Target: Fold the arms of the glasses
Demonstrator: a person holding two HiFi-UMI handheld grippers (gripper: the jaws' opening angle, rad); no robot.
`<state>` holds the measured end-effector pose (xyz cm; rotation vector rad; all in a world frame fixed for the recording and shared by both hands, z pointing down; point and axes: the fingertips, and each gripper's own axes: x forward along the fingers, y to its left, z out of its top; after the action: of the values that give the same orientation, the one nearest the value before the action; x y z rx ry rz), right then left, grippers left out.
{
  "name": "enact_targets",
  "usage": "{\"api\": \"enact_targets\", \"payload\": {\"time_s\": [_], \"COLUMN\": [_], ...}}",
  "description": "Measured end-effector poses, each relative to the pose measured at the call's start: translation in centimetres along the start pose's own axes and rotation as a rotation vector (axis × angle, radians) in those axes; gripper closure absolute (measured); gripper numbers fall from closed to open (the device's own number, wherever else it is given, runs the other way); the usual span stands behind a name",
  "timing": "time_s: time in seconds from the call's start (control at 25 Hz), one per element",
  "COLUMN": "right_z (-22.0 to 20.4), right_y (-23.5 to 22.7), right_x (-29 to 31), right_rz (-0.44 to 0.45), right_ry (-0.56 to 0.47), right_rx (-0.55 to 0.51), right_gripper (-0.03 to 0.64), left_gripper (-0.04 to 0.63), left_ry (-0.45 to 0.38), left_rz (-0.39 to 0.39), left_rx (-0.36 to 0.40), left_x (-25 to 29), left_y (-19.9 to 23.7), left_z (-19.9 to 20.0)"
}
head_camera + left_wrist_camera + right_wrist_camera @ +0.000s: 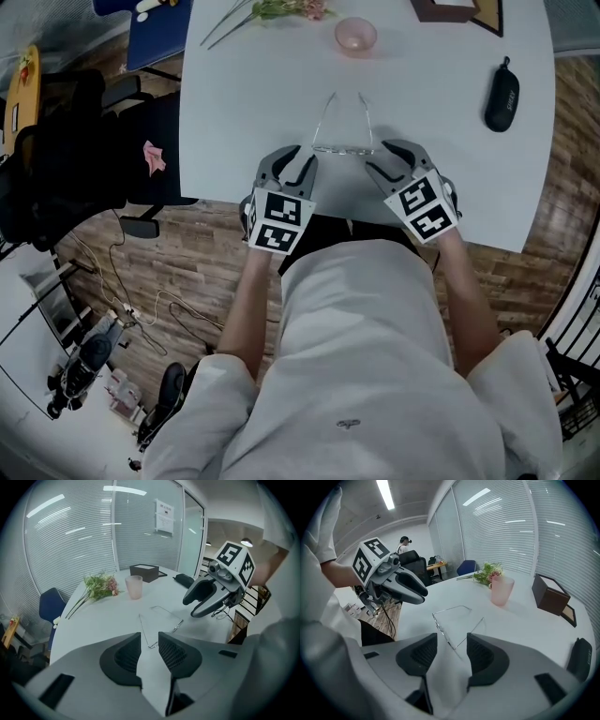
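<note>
Nothing folded yet: the thin wire-framed glasses (pixel 343 149) lie on the white bench (pixel 244 112), both 2 arms spread, while the left gripper (pixel 292 161) and right gripper (pixel 398 155) flank the frame, fingers (pixel 125 654) parted and empty.

Lower centre of the frame: the right gripper (pixel 451 640) shows its two dark ribbed jaws standing apart, nothing pressed between them. Just past their tips, a thin wire-framed pair of clear glasses (pixel 443 630) lies on the white table (pixel 520 630), both arms spread open, one corner showing in the gap. Upper left, the grey left gripper (pixel 423 591) hangs over the table edge, marker cube on top. Upper right, a pale pink translucent cup (pixel 501 590) stands before a bunch of flowers (pixel 487 573); a dark brown box (pixel 551 598) sits further right.
</note>
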<state>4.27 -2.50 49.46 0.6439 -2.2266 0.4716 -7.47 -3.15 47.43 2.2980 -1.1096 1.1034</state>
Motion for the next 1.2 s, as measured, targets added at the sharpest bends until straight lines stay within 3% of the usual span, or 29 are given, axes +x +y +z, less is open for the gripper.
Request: {"api": "enact_targets", "payload": {"time_s": [1.2], "right_z": [-2.8], "right_y": [-0.5], "right_x": [3.8], "right_rz": [0.045], "right_ry": [0.098], "right_rx": [0.0], "right_gripper": [0.441], "left_gripper": [0.472], "left_ry": [0.078], "left_rz": [-0.063], "left_rx": [0.039], "left_x": [4.2], "left_y": [-0.3], "left_z": [-3.5]}}
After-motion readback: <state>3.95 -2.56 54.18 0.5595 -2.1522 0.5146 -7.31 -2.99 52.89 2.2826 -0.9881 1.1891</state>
